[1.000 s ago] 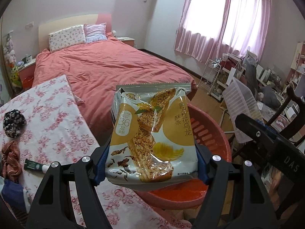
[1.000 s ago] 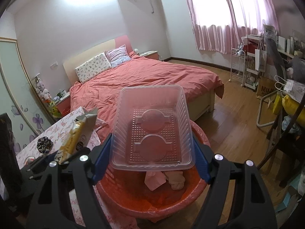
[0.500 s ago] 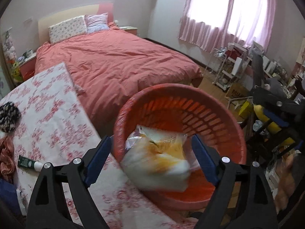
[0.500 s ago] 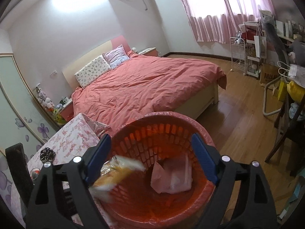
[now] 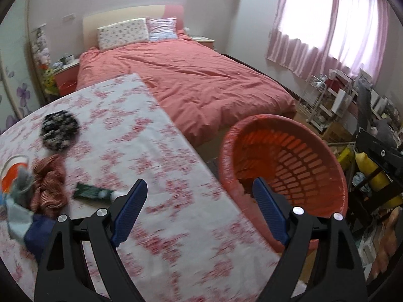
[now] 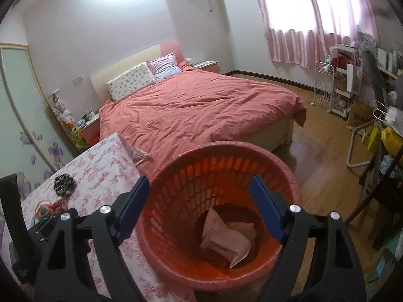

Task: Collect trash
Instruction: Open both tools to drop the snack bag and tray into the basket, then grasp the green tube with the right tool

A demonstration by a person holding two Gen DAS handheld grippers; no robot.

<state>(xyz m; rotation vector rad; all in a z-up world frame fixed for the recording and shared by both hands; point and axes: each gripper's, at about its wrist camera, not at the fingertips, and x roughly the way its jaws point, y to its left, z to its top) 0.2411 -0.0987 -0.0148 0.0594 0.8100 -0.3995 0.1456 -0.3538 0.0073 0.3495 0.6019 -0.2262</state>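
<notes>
Wrappers (image 6: 228,236), pale and crumpled, are lying inside the red slotted basket (image 6: 289,178) beside the floral table's (image 5: 161,156) edge; left gripper (image 5: 199,196) and right gripper (image 6: 199,191) are both gaping empty above.

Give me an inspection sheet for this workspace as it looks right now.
Surface: table under a floral cloth.
Job's things: red basket beside the table, crumpled pale wrapper inside.
Clutter: green tube, dark patterned pouch, reddish cloth, orange-and-white cup.
Grippers: left gripper open, empty; right gripper open, empty, above the basket.
Cables: nothing seen.
Surroundings: bed, pink curtains, cluttered shelves.
</notes>
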